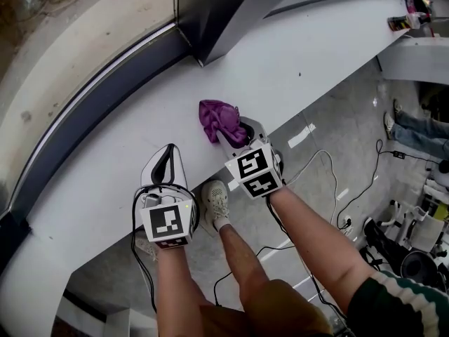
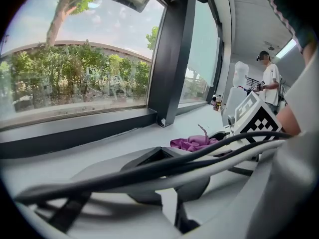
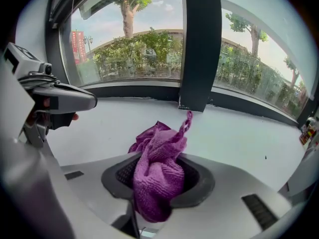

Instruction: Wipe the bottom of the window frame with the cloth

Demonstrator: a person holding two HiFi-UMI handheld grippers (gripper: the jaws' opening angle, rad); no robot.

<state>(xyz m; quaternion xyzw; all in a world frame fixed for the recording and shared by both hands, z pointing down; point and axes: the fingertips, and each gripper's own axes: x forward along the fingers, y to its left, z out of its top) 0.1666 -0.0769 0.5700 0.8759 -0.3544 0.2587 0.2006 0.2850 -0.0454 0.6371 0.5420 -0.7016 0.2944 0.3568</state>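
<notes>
(a) The window frame [image 1: 98,98]. Its dark bottom rail curved along the far edge of the white sill [image 1: 302,55] and met an upright post [image 3: 199,44] at the bend. Both claws were held low over the sill, apparently so that the cloth could be carried up to the rail. Wiping of the rail did not appear to have begun, since the cloth lay well short of it.

(b) The cloth [image 1: 221,116]. It was purple and bunched, with one twisted corner standing up. It was pinched in the right claw [image 1: 237,136], whose jaws were clenched on its lower folds. The free bulk spilled forward towards the post, resting on or just above the sill. Gripping it by one end probably left a loose pad for rubbing.

(c) The left claw [image 1: 168,154]. Its jaws were pressed together with nothing between them. It lay beside the right claw, seemingly idle or braced on the sill. A run of black cables [image 2: 199,156] crossed in front of its camera.

(d) Markings. Each claw carried a cube [image 1: 254,172] of black-and-white square markers, without lettering. The red signboards [image 3: 79,43] outside the glass and the labelled small items [image 1: 410,18] at the sill's far end were too small to read. No brand name was legible.
</notes>
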